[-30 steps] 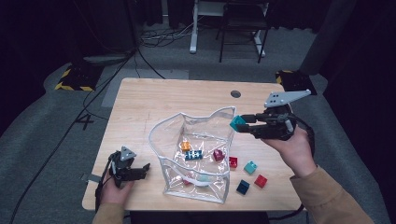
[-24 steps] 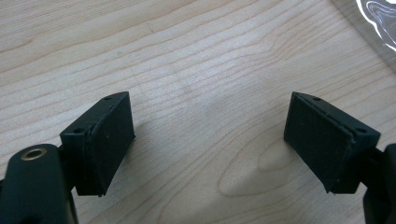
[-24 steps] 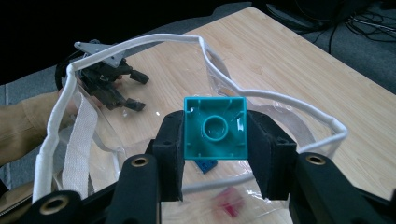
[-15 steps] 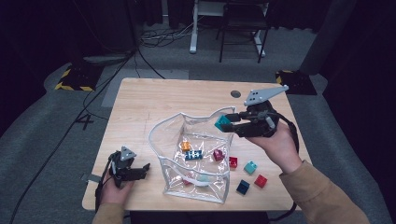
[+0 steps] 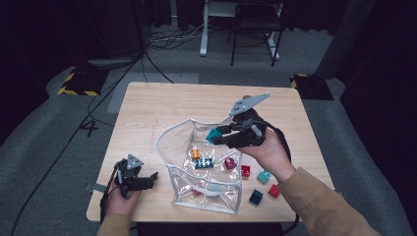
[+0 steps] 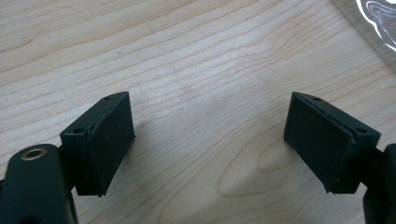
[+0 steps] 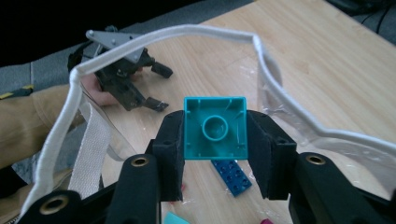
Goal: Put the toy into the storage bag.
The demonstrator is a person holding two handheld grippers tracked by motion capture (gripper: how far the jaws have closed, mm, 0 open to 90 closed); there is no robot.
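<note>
So there's a clear plastic bag (image 5: 204,172) with a white trimmed rim standing open in the middle of the counter (image 5: 147,118). Inside it you can see an orange brick (image 5: 195,153), a dark blue studded brick (image 5: 203,163) lying flat, a dark red one (image 5: 229,162), plus a reddish and a pale teal piece lower down near the front wall, hard to make out through the plastic. Outside the bag, just to its right on the counter, sit four loose bricks: red (image 5: 245,170), teal (image 5: 264,176), another red (image 5: 274,191) and navy (image 5: 255,197).

The teal brick (image 7: 215,128) being handled is up in the air over the bag's open mouth, at its right rim. It's a squarish one, so no real long axis; in the right gripper view its hollow underside with the round tube faces the camera, so the studs point away, out past the fingertips.

The right gripper (image 5: 216,137) is clamped on that brick, pads pressing its two opposite sides. The left gripper (image 5: 150,178) rests at the counter's front left, jaws spread wide with just bare wood between them.
</note>
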